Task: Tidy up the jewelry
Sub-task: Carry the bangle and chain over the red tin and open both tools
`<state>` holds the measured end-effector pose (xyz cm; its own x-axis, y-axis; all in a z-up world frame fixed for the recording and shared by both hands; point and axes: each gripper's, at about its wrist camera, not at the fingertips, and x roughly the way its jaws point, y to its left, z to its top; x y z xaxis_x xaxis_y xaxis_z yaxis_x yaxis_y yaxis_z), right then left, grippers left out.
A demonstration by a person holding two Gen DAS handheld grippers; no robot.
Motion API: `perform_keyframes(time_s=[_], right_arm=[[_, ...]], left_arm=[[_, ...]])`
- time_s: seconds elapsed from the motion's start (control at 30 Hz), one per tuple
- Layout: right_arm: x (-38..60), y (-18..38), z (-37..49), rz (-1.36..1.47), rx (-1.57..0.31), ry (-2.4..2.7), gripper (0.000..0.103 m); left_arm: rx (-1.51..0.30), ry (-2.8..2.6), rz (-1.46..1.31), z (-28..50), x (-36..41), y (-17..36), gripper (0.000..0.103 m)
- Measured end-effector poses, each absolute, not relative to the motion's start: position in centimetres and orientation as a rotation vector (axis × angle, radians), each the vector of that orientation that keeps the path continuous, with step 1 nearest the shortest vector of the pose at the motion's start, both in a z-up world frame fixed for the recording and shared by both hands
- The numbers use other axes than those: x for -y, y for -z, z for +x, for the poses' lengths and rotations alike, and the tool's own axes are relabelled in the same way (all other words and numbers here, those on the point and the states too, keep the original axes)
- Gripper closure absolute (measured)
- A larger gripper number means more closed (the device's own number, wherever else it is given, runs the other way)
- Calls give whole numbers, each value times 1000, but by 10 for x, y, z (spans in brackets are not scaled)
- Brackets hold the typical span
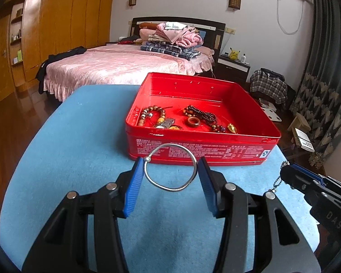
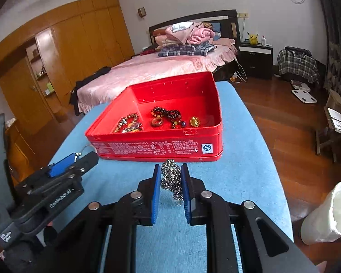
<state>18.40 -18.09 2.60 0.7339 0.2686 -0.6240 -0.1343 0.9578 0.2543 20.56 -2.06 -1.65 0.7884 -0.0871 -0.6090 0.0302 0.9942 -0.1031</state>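
An open red tin box (image 1: pixel 200 150) (image 2: pixel 161 147) sits on a blue-covered surface. It holds bead bracelets (image 1: pixel 152 113) (image 2: pixel 128 122), a dark bead string (image 1: pixel 200 113) (image 2: pixel 168 112), a brown ring (image 1: pixel 194 121) (image 2: pixel 157 121) and a gold charm (image 1: pixel 231 127) (image 2: pixel 195 121). My left gripper (image 1: pixel 170 162) is shut on a thin silver bangle (image 1: pixel 170 190), held just before the box's front wall. My right gripper (image 2: pixel 170 168) is shut on a dark metallic chain (image 2: pixel 170 177), also just before the box. The right gripper also shows at the left wrist view's right edge (image 1: pixel 286 168).
The blue cloth surface (image 1: pixel 79 136) (image 2: pixel 243 159) drops off on all sides to a wooden floor. A pink bed (image 1: pixel 116 66) stands behind. A white object (image 2: pixel 327 213) sits at the lower right. The left gripper body (image 2: pixel 63 166) is left of the right one.
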Motion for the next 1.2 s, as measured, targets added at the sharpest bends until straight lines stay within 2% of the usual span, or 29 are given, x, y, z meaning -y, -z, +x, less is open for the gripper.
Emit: perform_keyframes(time_s=[0.53,1.2], right_arm=[[185,-72,191,194,-590,-232,85],[179,-78,281,164,-548,-236,85]], left_arm=[[-588,83,-87,212,31,-20,56],[-540,90,-71,304,43,-41,56]])
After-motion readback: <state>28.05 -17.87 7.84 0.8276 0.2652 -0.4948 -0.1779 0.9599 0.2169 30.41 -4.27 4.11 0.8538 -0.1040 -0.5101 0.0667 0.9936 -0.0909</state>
